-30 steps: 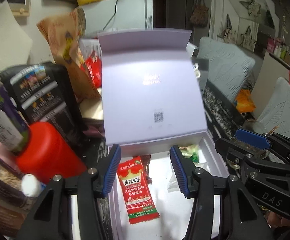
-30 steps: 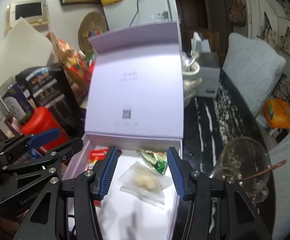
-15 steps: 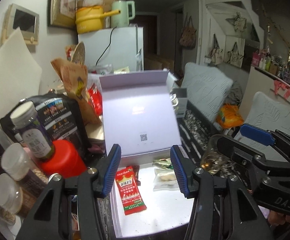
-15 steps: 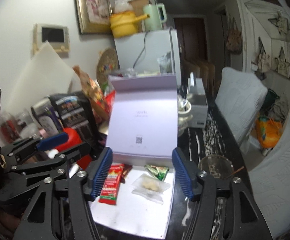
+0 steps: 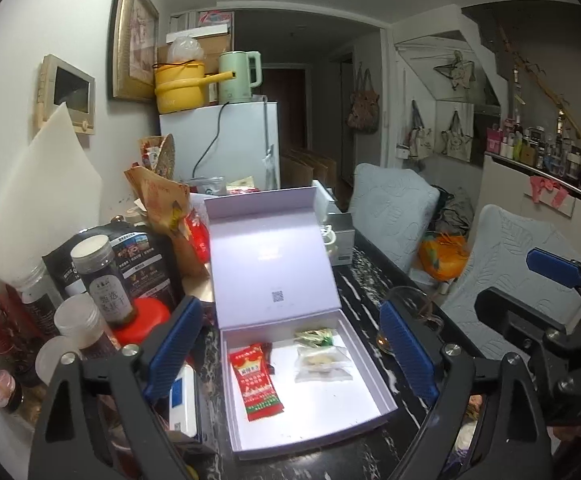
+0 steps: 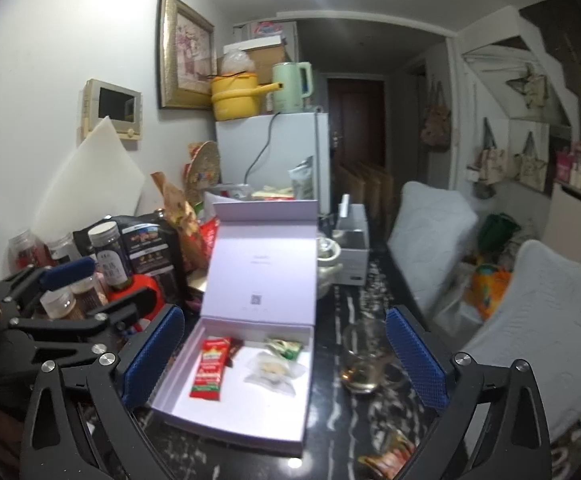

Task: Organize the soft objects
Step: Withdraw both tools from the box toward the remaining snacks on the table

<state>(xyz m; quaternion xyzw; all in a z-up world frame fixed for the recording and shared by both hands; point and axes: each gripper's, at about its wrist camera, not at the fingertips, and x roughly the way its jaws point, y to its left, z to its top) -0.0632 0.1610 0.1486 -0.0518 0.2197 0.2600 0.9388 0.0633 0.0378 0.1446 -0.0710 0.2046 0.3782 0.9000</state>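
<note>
An open lilac box [image 5: 374, 390] [image 6: 170, 376] with its lid up stands on the dark marbled table. In it lie a red snack packet [image 5: 256, 380] [image 6: 210, 368], a clear packet with a pale snack [image 5: 322, 364] [image 6: 272, 372], a green packet [image 5: 315, 336] [image 6: 286, 347] and a dark packet mostly hidden behind the red one. My left gripper [image 5: 290, 354] is open and empty, above and in front of the box. My right gripper [image 6: 284, 362] is open and empty, to the right of the left one.
Jars, bottles and a red lid [image 5: 142, 316] crowd the table's left side. A glass cup [image 6: 364, 358] stands just right of the box. A white power bank [image 5: 182, 398] lies left of it. Cushioned chairs [image 6: 530, 320] stand at the right. A fridge [image 5: 230, 144] stands behind.
Both grippers have pulled back and up from the box, and their jaws have opened wider. The box contents have not moved.
</note>
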